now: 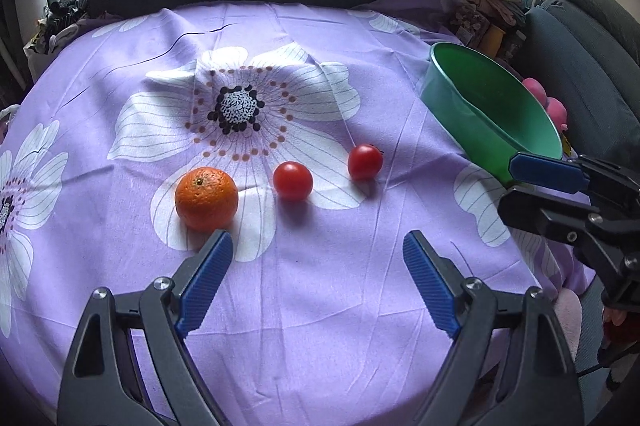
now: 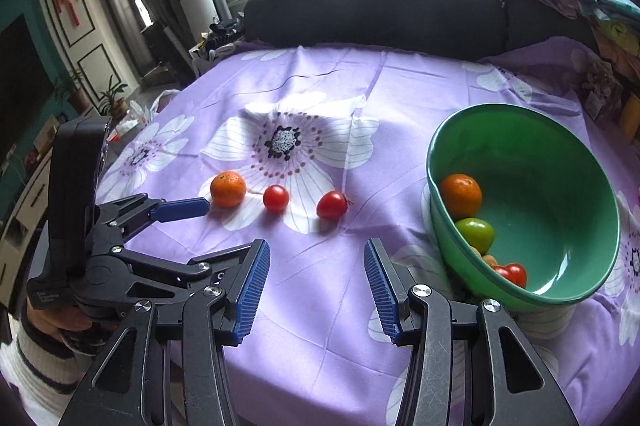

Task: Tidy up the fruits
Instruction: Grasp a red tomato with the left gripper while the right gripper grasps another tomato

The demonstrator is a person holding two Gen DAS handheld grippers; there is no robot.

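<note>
Here, a smooth purple floral cloth (image 2: 320, 326) drapes the table. A glossy green bowl (image 2: 560, 162), tilted at the right, cradles round fruit. A dimpled orange (image 1: 206, 198) and two shiny tomatoes (image 1: 293, 180) line up mid-cloth. Both the left gripper (image 1: 318, 246) and the right gripper (image 2: 317, 254) hold their ribbed blue fingers released, empty.

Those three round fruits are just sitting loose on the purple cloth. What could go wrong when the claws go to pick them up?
The two tomatoes lie loose on the wrinkled cloth, so a nudge from the open left gripper could roll them away. The orange sits beside that gripper's finger and might get knocked. The green bowl sits tilted near the table's edge; the open right gripper could tip it.
</note>
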